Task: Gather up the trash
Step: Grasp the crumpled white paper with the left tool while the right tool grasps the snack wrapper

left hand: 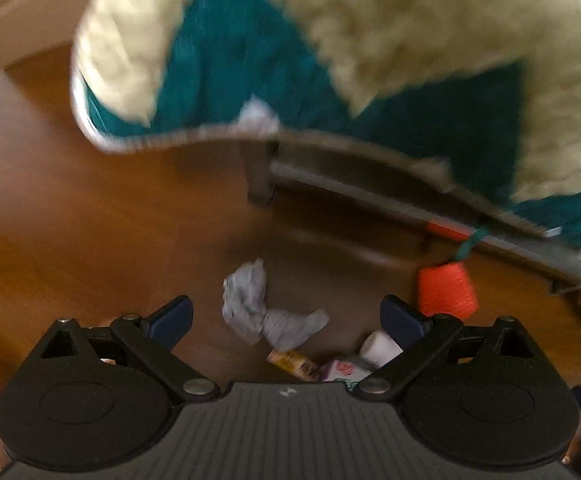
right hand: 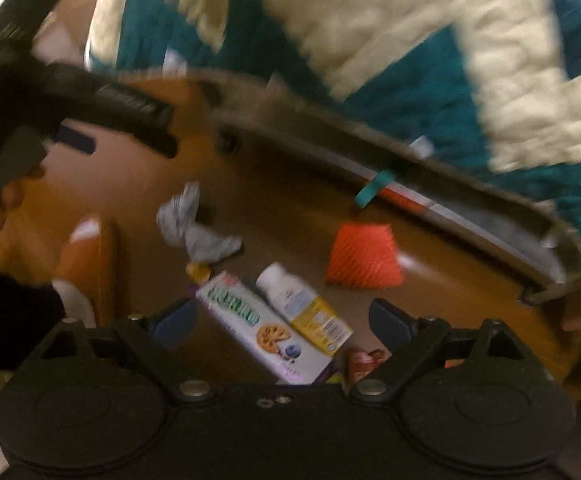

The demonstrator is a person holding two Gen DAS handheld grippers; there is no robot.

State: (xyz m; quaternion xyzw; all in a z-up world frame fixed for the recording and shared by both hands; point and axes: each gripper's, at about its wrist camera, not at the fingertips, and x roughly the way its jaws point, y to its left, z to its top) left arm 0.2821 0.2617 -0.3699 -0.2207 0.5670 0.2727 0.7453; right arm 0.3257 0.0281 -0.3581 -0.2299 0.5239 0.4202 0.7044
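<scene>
Trash lies on the wooden floor beside a bed. A crumpled grey paper (left hand: 262,312) (right hand: 194,228) sits below my open left gripper (left hand: 286,316), between its fingers in that view. Lower right of the paper are a yellow wrapper (left hand: 292,362), a white bottle (left hand: 380,346) and an orange foam net (left hand: 446,288). My right gripper (right hand: 282,320) is open above a cookie box (right hand: 258,328) and the yellow-labelled white bottle (right hand: 302,304), touching neither. A red wrapper (right hand: 364,360) lies by its right finger. The orange net (right hand: 364,258) is further off. Both views are blurred.
A bed with a teal and cream quilt (left hand: 410,40) (right hand: 370,20) overhangs the floor, its grey frame rail (left hand: 390,196) and a leg (left hand: 260,176) just behind the trash. A hand holds the left gripper (right hand: 126,140) at upper left. An orange and white thing (right hand: 90,256) lies left.
</scene>
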